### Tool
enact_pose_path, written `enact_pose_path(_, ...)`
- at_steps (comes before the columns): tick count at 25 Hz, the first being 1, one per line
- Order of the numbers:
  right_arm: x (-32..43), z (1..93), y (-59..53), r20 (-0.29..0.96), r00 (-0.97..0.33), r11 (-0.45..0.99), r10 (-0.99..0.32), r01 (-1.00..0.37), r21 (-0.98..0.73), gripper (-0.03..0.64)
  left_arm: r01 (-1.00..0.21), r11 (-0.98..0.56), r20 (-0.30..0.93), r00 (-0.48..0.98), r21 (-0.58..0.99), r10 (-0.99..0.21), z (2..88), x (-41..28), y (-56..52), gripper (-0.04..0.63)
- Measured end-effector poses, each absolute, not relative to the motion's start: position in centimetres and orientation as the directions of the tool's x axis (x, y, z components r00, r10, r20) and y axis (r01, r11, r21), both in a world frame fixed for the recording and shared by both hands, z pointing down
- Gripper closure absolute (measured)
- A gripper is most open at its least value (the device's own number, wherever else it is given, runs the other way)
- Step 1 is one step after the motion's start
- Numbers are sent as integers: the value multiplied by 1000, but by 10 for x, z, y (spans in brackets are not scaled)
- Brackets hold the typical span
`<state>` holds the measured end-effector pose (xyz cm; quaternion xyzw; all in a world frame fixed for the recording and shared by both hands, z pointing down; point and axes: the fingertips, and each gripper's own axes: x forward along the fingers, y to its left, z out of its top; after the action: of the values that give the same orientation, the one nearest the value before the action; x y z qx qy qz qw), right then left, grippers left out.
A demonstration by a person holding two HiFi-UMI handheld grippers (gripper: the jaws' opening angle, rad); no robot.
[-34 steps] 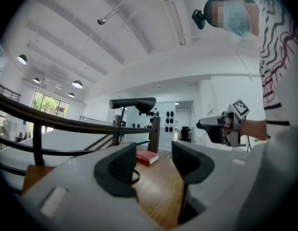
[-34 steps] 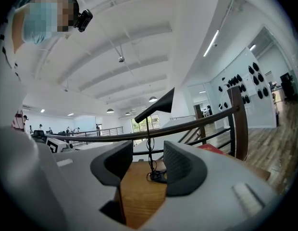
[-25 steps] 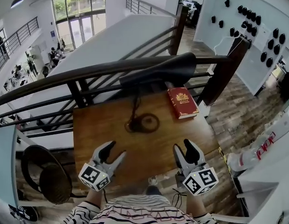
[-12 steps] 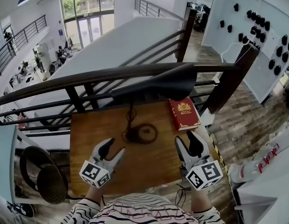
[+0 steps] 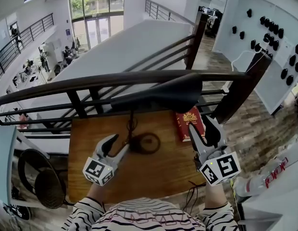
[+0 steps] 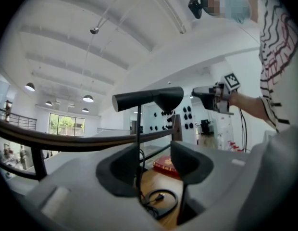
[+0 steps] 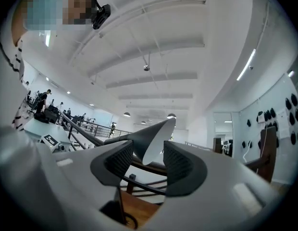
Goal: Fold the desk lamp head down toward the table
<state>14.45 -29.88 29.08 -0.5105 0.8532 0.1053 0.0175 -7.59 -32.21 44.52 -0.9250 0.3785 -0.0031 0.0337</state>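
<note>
Plainly, the black lamp head (image 5: pixel 161 94) — long, tapered — sits horizontal.

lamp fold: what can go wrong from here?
1. The left gripper has just closed a little, but its jaws are still apart and not clamping the stem. Pressing the head now could tip the lamp toward the railing.
2. The right gripper is open and not on the tapered head. A grip there may slip.
3. The book lies under the head's end, so the head might land on it.
</note>
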Motion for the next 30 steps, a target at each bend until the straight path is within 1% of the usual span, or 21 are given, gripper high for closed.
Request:
enact_pose_path(8, 150, 242, -324, -204, -504, 445, -839, -852, 276, 433, -723, -683, -37, 689, -99, -724, 438, -66, -357, 400)
enact_pose_path(13, 143, 220, -336, -222, -520, 437, -824, -835, 335, 433, -727, -678, -35, 684, -105, -728, 438, -60, -378, 402)
enact_pose_path(19, 142, 211, -352, -202, -545, 445, -814, -808, 387, 433, -730, -676, -6, 680, -97, -733, 448, -41, -402, 402)
enact_pose_path(26, 137, 219, -364, -159, -542, 447, -825, -799, 403, 433, -712, -699, 30, 699, -63, -714, 458, -32, -411, 390)
enact_pose_path(30, 139, 224, -367, -154, -522, 421, -839, -801, 425, 453, -696, -716, 42, 714, -55, -698, 461, -26, -410, 375)
